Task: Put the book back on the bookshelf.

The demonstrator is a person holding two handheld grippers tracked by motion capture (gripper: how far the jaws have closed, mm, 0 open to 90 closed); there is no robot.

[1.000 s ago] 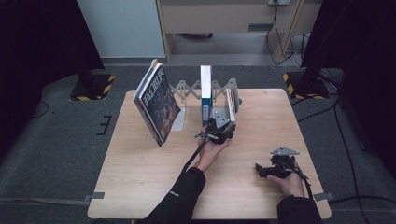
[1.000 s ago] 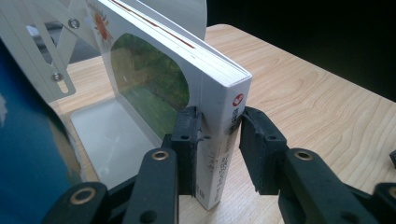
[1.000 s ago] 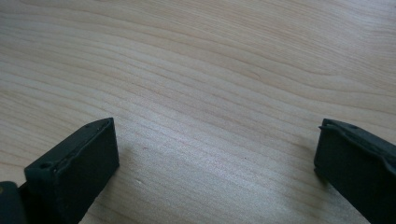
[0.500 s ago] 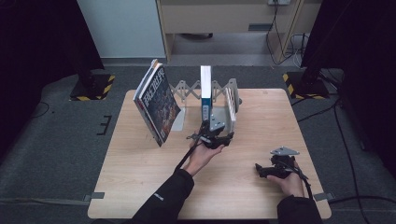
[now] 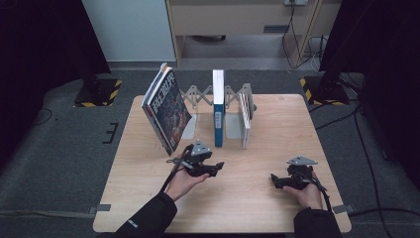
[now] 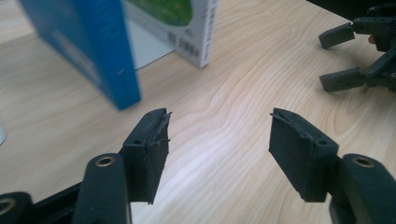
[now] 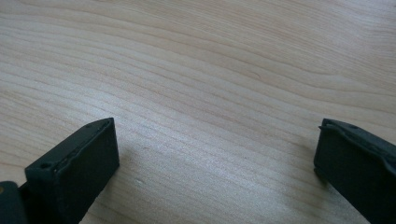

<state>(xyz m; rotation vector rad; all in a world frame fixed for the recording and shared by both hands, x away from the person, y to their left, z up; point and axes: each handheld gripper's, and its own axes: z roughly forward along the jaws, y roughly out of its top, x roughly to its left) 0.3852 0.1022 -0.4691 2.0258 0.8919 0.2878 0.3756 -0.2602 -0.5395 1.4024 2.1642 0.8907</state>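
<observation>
1. The left gripper (image 5: 218,167) is hovering over the middle of the table (image 5: 277,208), its jaws standing apart with only bare wood between them; they have just been opening, and nothing is sitting in the gap.

2. The blue book (image 5: 218,119) is standing upright in the expanding rack (image 5: 233,94) near the table's far edge, just beyond the left gripper and clear of it. In the left gripper view its top is being cut off by the frame, so just the lower spine (image 6: 88,51) is showing.

3. A white book (image 5: 244,116) is standing in the next slot toward the right edge; its cover print is too small to read from above, and the left gripper view is catching only its bottom corner (image 6: 187,28).

4. A large illustrated book (image 5: 167,111) is leaning at the rack's left end, hiding that end of the rack behind it.

5. The right gripper (image 5: 276,180) is resting near the table's near right corner, jaws wide apart over empty wood; its fingertips are being cropped at the bottom of the right gripper view (image 7: 215,158).

6. Both sleeves are entering from the near edge, cut off by the frame.
</observation>
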